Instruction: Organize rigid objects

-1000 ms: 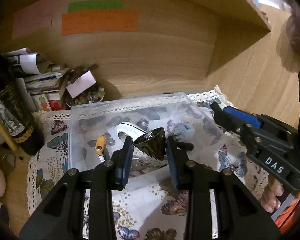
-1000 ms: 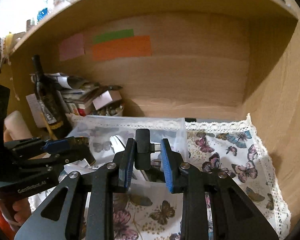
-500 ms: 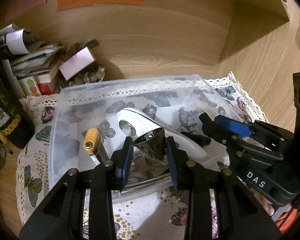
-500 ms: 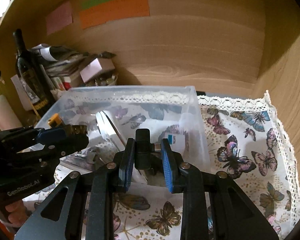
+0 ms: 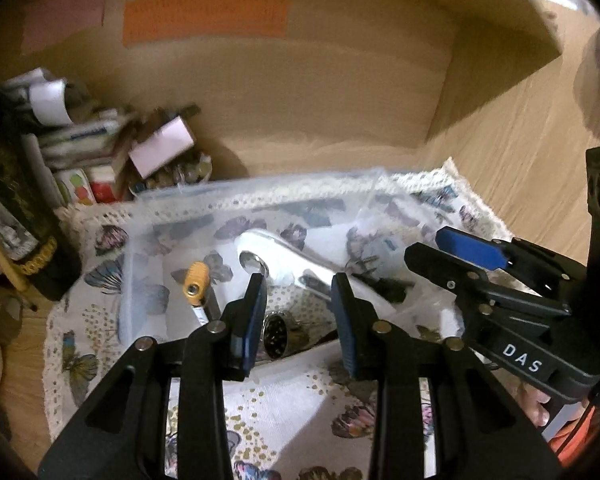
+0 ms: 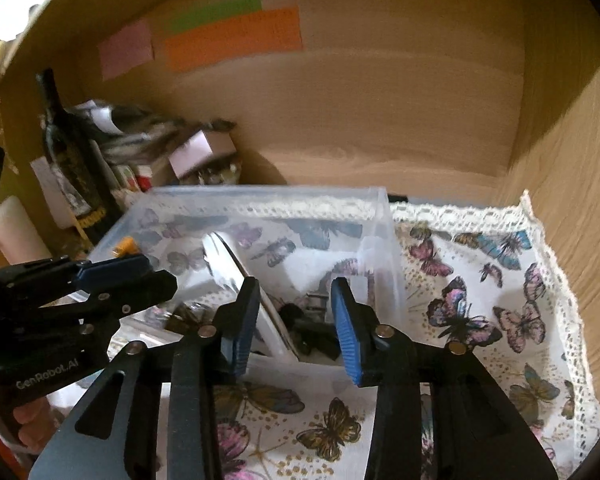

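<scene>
A clear plastic bin (image 5: 260, 194) stands on a butterfly cloth inside a wooden cubby; it also shows in the right wrist view (image 6: 384, 216). My left gripper (image 5: 300, 312) is open and empty above the bin's near edge. Below it in the bin lies a dark metal bell-shaped piece (image 5: 278, 332). Also in the bin are a white flat tool (image 5: 284, 258), a yellow-capped tool (image 5: 195, 282) and a black adapter (image 6: 316, 338). My right gripper (image 6: 296, 320) is open and empty over the bin's near right corner, just above the black adapter.
A dark bottle (image 6: 72, 168) and a pile of papers and boxes (image 5: 100, 148) fill the back left corner. Wooden walls close the cubby at the back and right. The butterfly cloth (image 6: 480, 300) lies bare right of the bin.
Both grippers opened. The left let go of the metal bell piece, the right let go of the black adapter; both objects now lie in the bin.
</scene>
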Demonstrator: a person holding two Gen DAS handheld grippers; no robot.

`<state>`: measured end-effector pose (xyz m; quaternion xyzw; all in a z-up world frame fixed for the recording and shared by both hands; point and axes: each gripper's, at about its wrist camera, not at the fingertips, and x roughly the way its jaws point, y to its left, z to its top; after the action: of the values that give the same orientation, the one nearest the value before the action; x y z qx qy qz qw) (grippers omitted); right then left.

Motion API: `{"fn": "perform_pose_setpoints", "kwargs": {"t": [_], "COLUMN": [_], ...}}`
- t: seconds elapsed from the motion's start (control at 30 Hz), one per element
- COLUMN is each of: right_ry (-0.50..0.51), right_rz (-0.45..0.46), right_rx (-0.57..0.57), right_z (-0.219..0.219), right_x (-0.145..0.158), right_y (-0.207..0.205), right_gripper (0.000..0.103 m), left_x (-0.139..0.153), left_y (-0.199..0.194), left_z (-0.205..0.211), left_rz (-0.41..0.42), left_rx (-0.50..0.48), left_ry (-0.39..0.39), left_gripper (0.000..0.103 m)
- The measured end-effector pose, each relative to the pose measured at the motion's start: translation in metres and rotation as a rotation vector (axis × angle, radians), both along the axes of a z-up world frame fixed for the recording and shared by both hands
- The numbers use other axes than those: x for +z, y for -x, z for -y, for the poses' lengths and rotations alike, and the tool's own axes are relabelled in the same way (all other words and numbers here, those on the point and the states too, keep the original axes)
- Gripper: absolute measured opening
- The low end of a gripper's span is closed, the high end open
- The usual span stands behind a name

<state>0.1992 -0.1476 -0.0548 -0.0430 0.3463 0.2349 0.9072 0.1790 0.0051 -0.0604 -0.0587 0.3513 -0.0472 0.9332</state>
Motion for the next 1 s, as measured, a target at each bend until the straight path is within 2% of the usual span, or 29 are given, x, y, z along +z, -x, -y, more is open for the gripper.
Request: {"fn": "perform_pose_setpoints", "kwargs": {"t": [0.1, 0.2, 0.4, 0.47, 0.5, 0.63, 0.77, 1.0], "right_ry": [-0.028, -0.055, -0.130, -0.155, -0.166, -0.188, -0.199, -0.204], "right_rz": [0.052, 0.109, 0.230, 0.260, 0.272, 0.307, 0.330, 0.344], "right_rx": [0.002, 0.004, 0.012, 0.014, 0.016, 0.022, 0.010, 0.005], "right_z": [0.005, 0.011, 0.021, 0.024, 0.026, 0.029, 0.030, 0.031], "right_x": [0.020, 0.041, 0.079, 0.088, 0.092, 0.100, 0.101, 0.101], "right_y": [0.014, 0.032, 0.073, 0.086, 0.092, 0.109, 0.121, 0.133], "right_gripper": [0.045, 0.051, 0.073, 0.079, 0.083, 0.086, 0.102, 0.103], "left_x": [0.021, 0.042, 0.073, 0.081, 0.084, 0.092, 0.097, 0.098], "left_y": [0.020, 0.042, 0.086, 0.101, 0.105, 0.126, 0.144, 0.152], "left_z": [0.002, 0.004, 0.005, 0.004, 0.004, 0.006, 0.009, 0.008], "left_rz": [0.066, 0.146, 0.275, 0.312, 0.323, 0.386, 0.426, 0.433], "left_rx": [0.000, 0.010, 0.039, 0.061, 0.066, 0.097, 0.111, 0.106], "left_ry": [-0.009, -0.027, -0.056, -0.070, -0.073, -0.104, -0.118, -0.113], "left_gripper": [0.038, 0.047, 0.069, 0.082, 0.084, 0.099, 0.101, 0.102]}}
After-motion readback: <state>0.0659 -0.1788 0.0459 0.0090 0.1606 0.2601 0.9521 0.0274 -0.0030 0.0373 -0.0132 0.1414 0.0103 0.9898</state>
